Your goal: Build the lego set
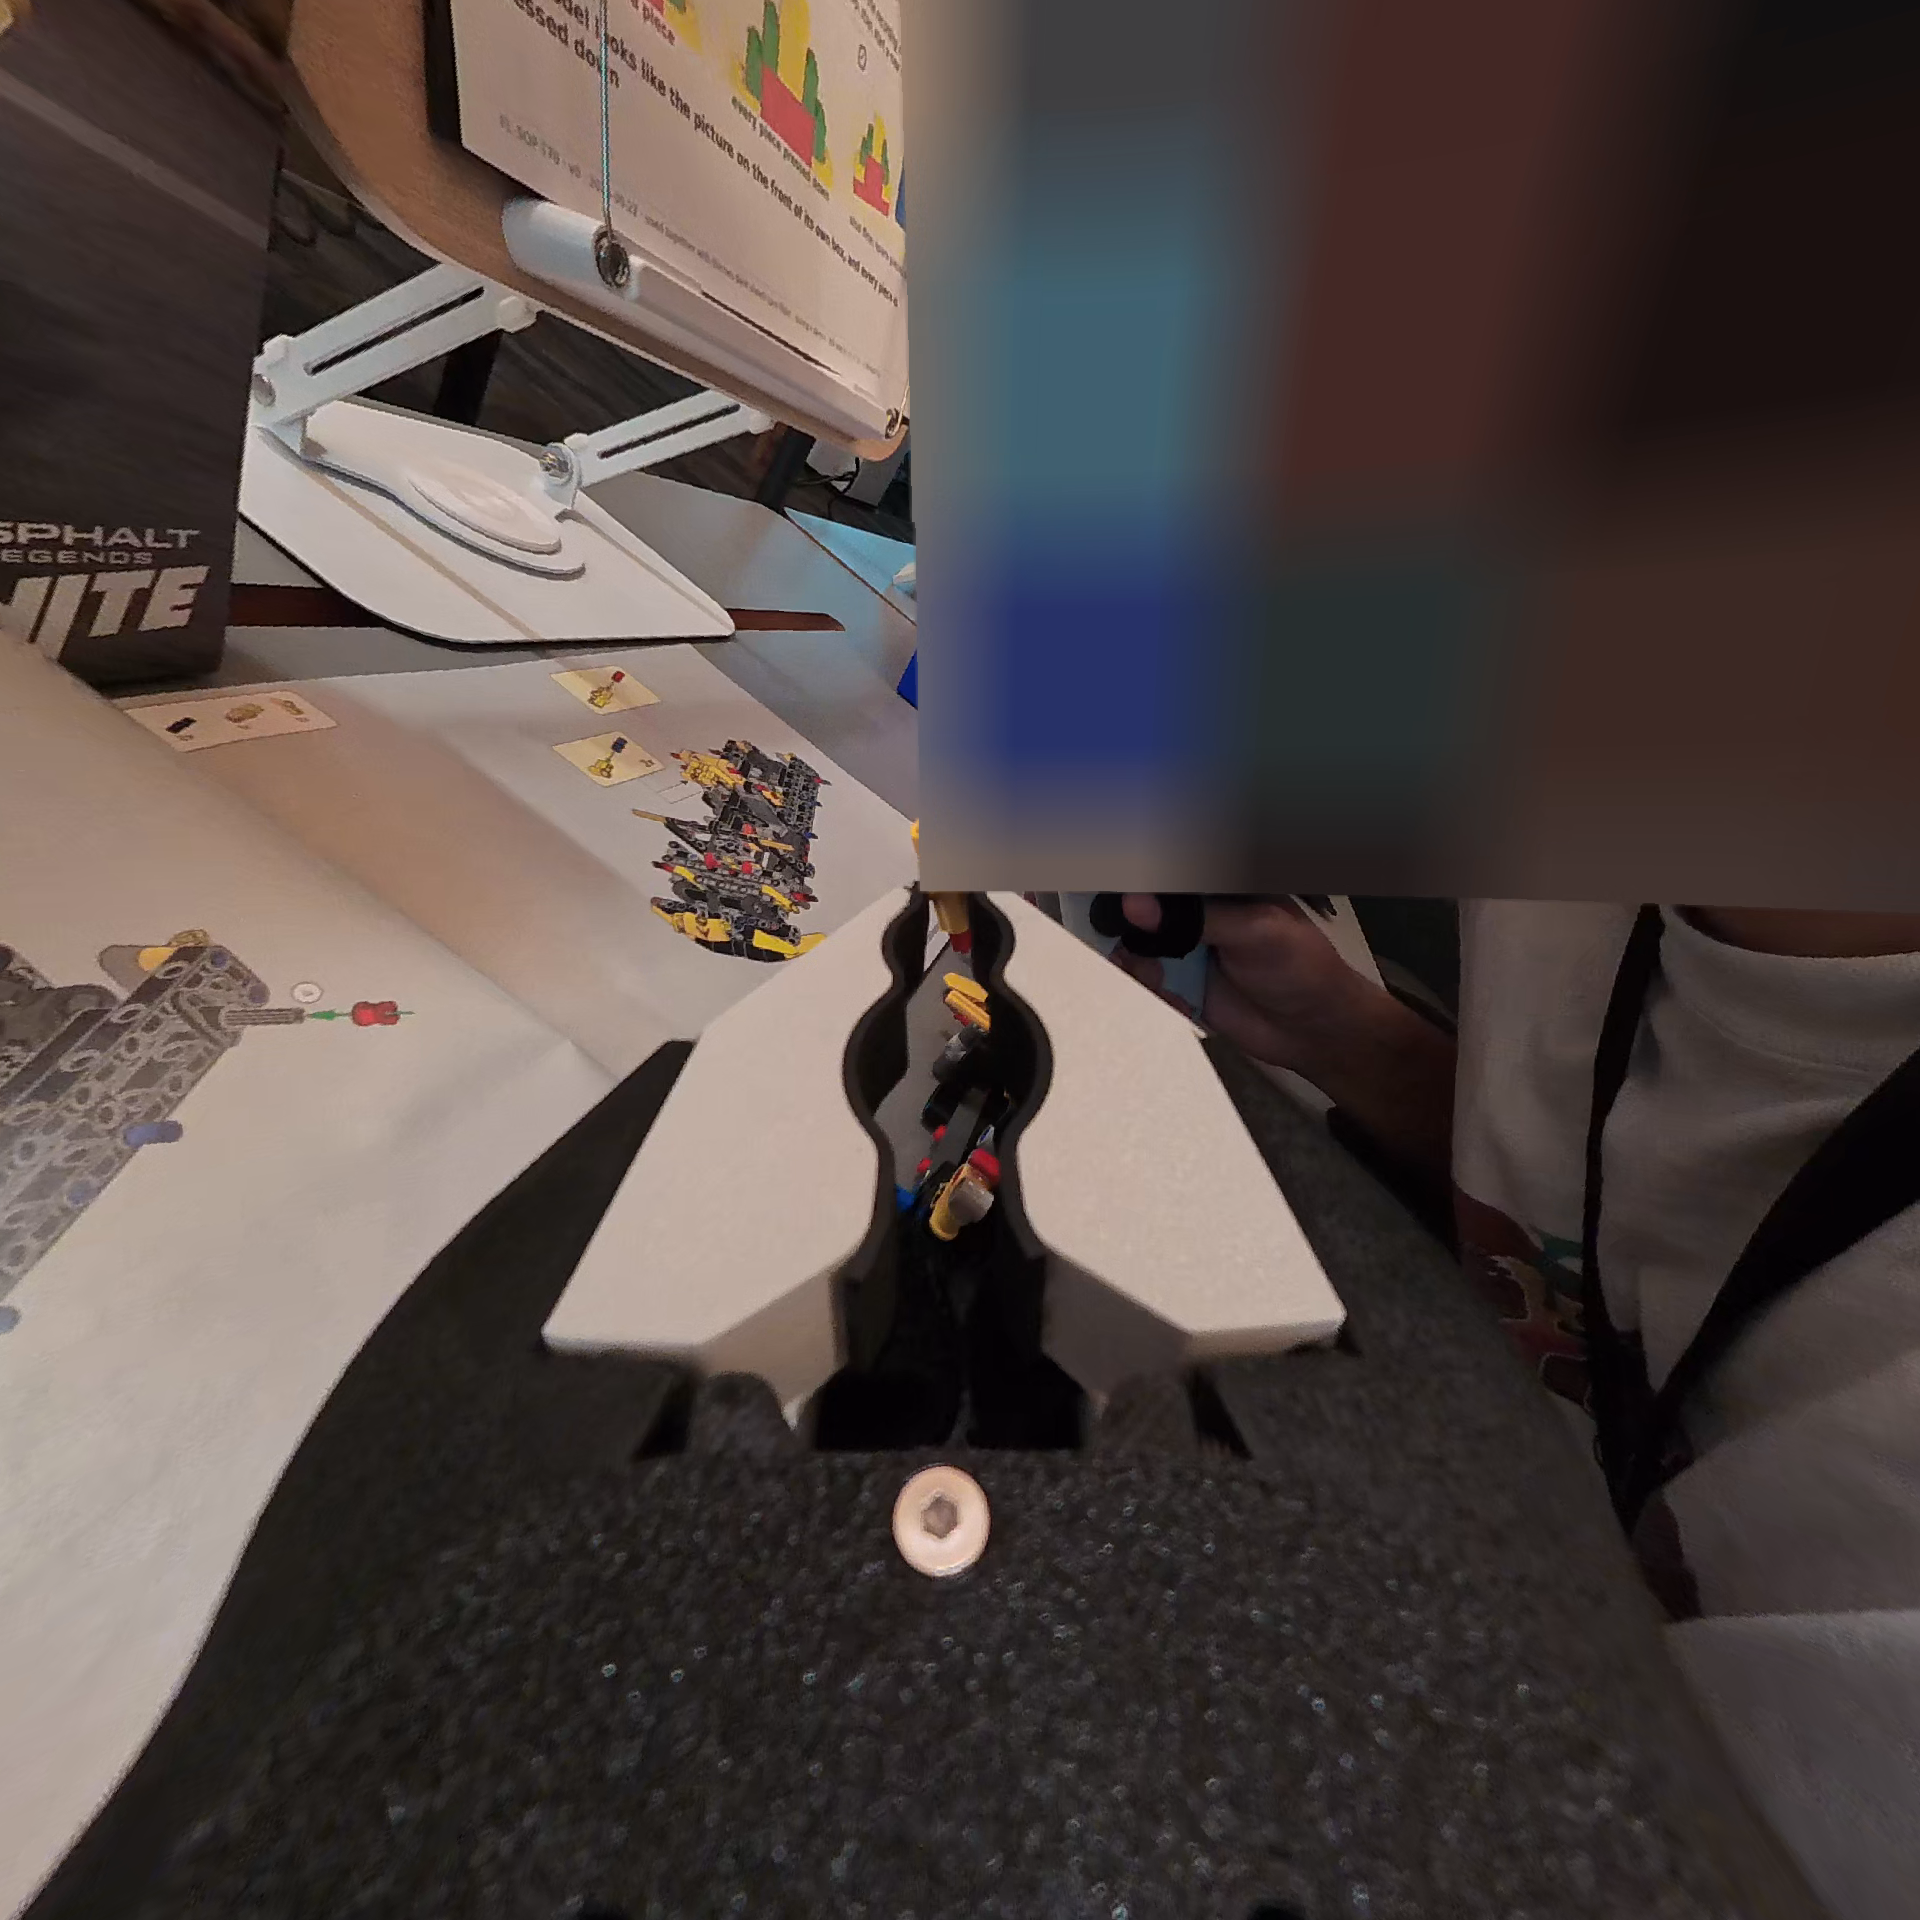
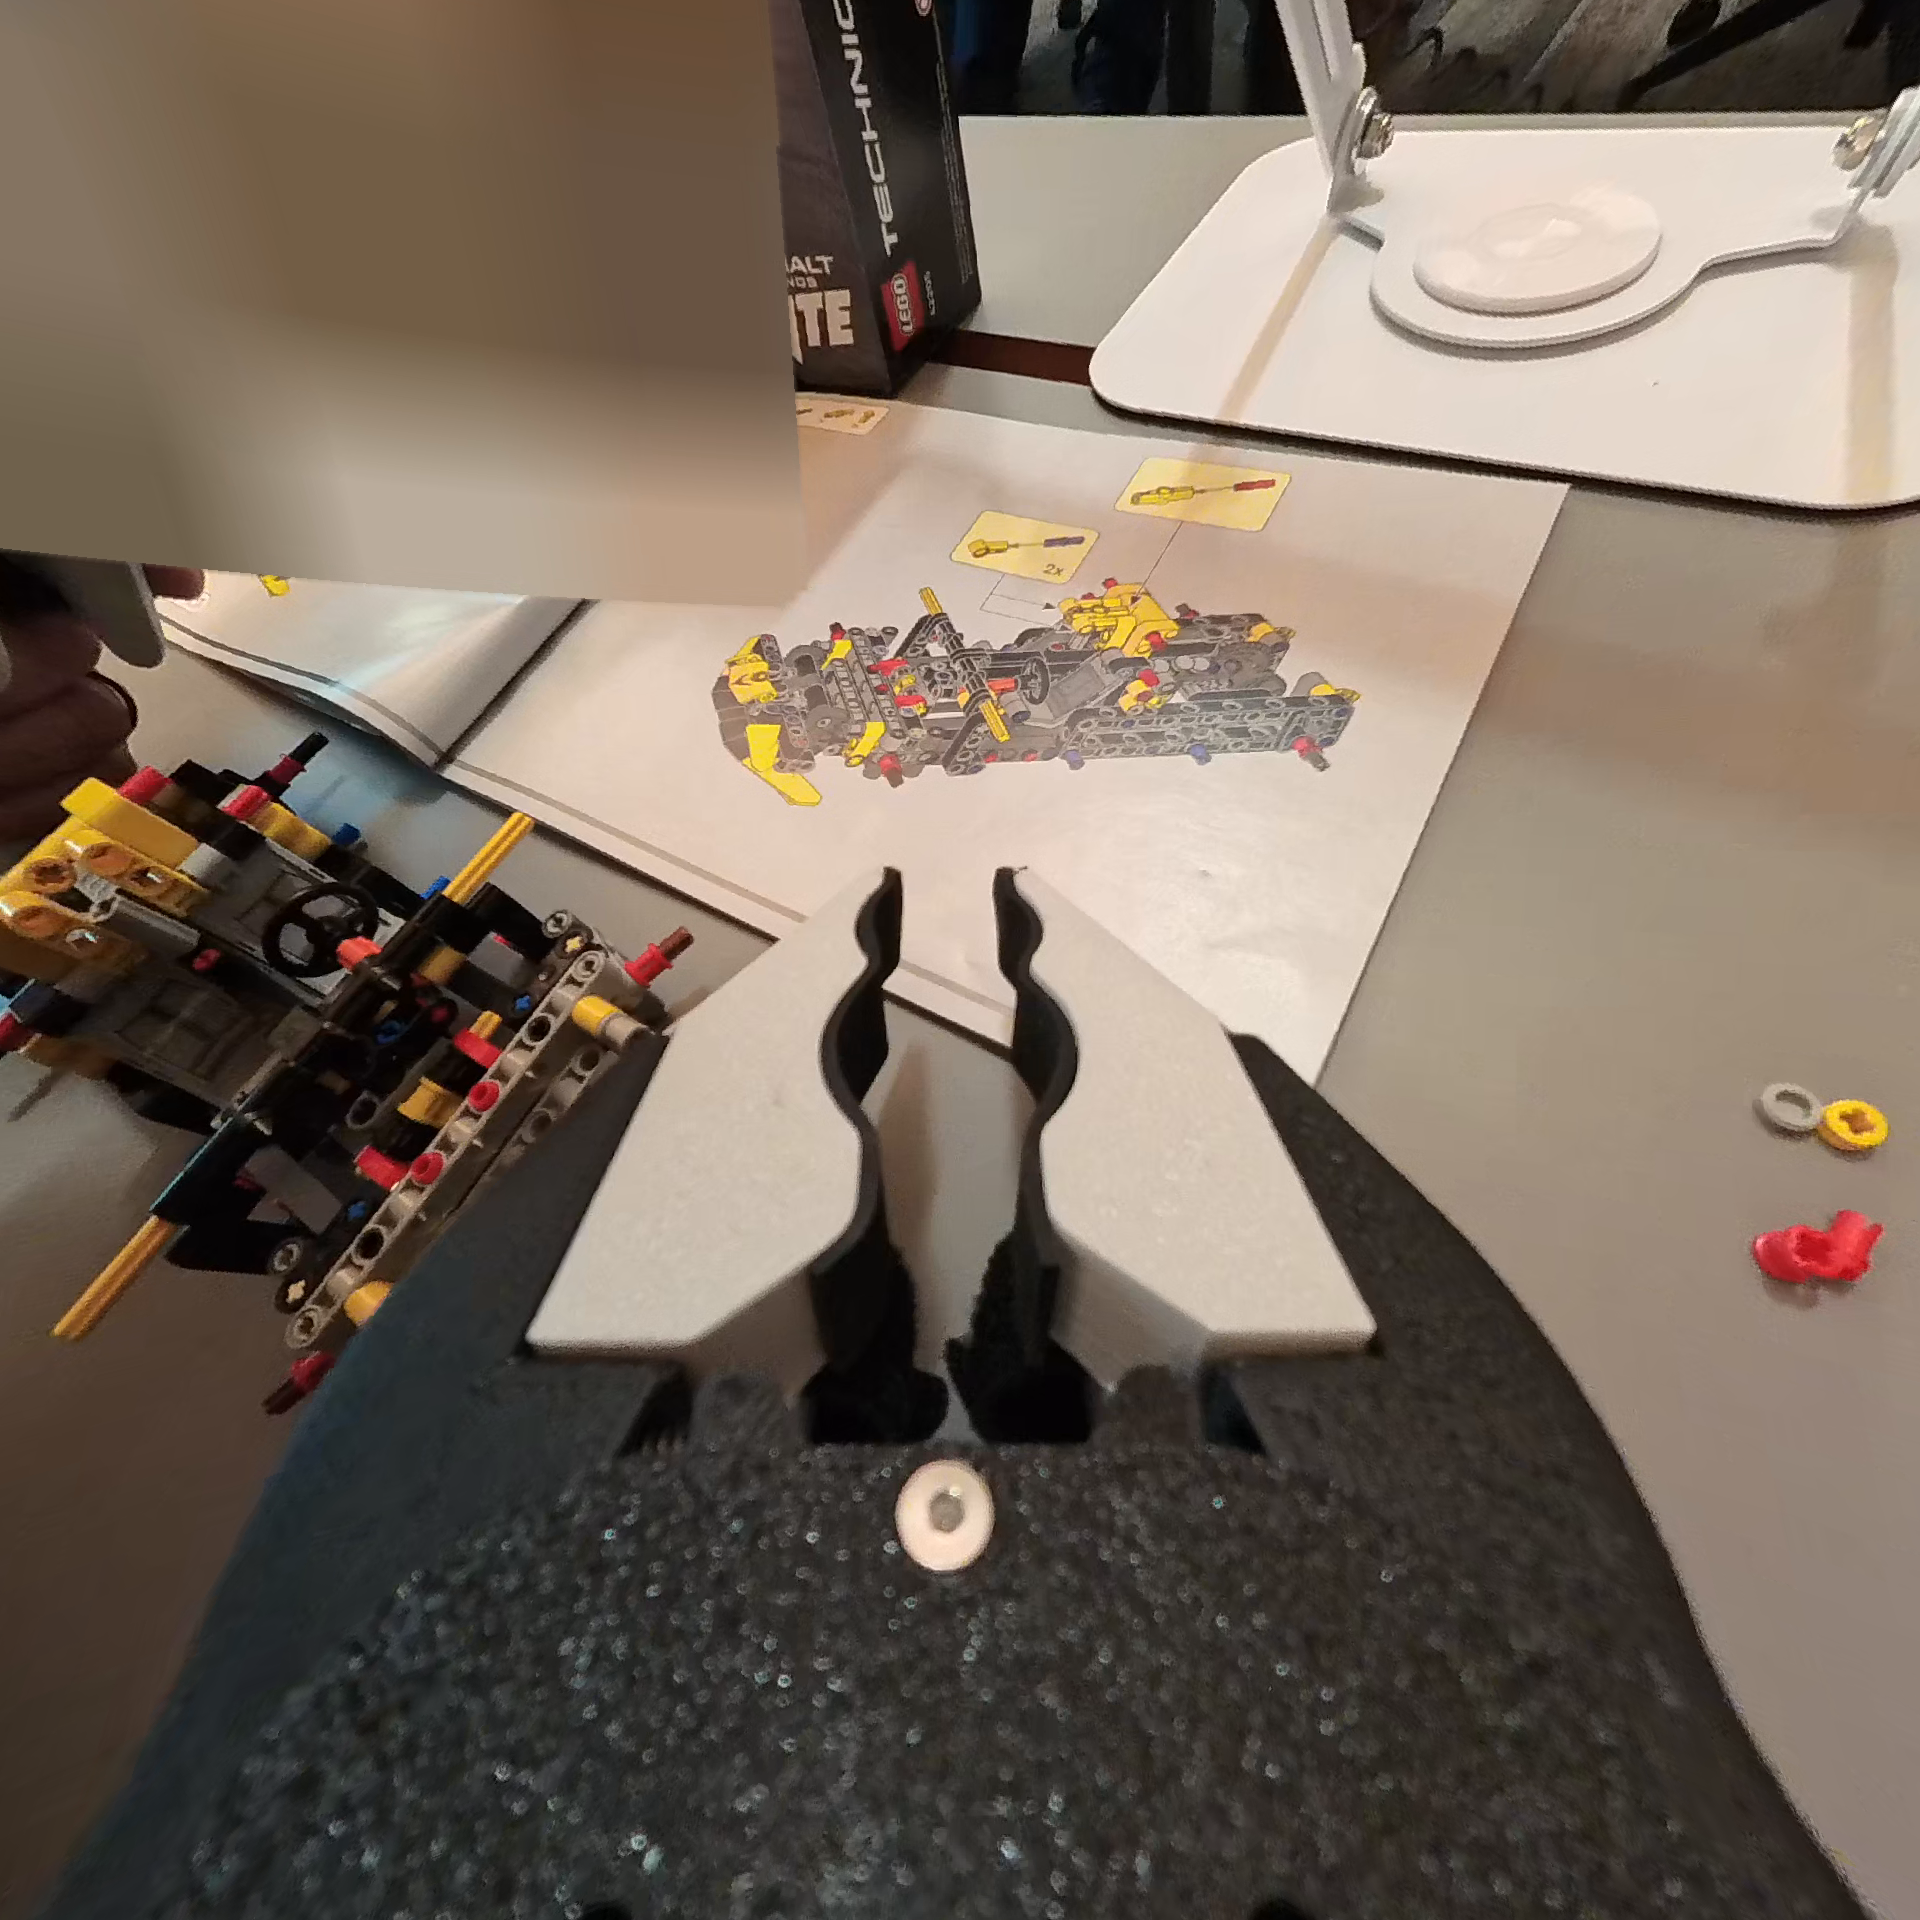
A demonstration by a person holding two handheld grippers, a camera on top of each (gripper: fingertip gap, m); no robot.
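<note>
A partly built black, grey and yellow lego model [image 2: 312, 997] with red pins and yellow axles is at the left of the right wrist view, tilted and lifted off the table. In the left wrist view, parts of it [image 1: 961, 1195] show in the narrow slit between my left gripper's fingers. My left gripper [image 1: 951, 914] is shut on the model. My right gripper [image 2: 948, 883] is open and empty, just right of the model, above the open instruction booklet [image 2: 1039, 831]. A grey ring [image 2: 1789, 1108], a yellow bush [image 2: 1855, 1124] and a red piece [image 2: 1816, 1252] lie loose on the table at the right.
The black lego box [image 2: 883, 208] stands at the back, and a white stand base [image 2: 1558, 312] sits at the back right. In the left wrist view the stand [image 1: 436, 520] holds a board with a sheet. A person's hand [image 1: 1278, 987] and white shirt are to the right. The gap from one gripper's tips to the other's is roughly 20 centimeters. It is some 15 centimeters from my right tips to the red piece [image 2: 1816, 1252]. My left tips are about 35 centimeters from the yellow bush [image 2: 1855, 1124], my right tips only 15 centimeters.
</note>
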